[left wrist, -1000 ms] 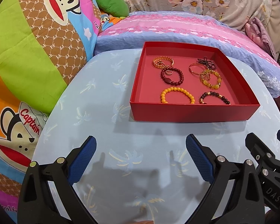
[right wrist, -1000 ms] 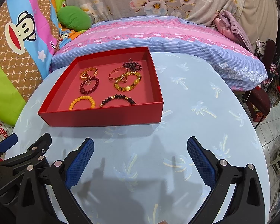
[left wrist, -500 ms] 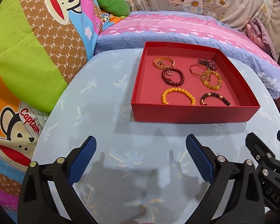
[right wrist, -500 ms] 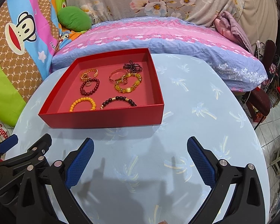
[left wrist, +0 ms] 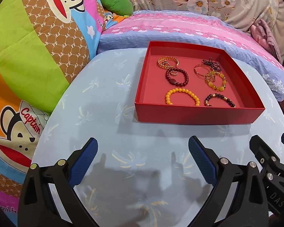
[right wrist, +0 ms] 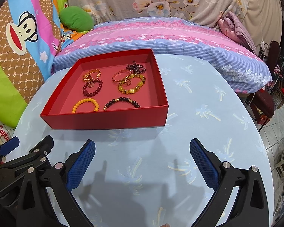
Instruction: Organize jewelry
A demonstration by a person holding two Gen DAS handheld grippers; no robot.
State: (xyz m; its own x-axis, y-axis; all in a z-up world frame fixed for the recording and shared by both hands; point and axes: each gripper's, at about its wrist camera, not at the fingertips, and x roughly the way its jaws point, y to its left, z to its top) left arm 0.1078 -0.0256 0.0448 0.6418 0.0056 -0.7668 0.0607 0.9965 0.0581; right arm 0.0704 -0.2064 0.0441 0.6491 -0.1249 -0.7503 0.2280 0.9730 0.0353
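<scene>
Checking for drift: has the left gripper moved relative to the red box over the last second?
Barely. The left gripper has crept slightly left; the red box sits a touch further right in its view.

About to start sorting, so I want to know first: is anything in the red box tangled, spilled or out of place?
Nothing has spilled; all the jewelry lies inside the red box. One cluster looks untidy: the thin gold bangle, the dark beaded flower piece and the yellow stone bracelet overlap. A small ring lies inside the dark red bead bracelet.

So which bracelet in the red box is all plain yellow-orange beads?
The yellow-orange bead bracelet at the front left of the red box. The dark bracelet beside it is black with gold beads.
</scene>
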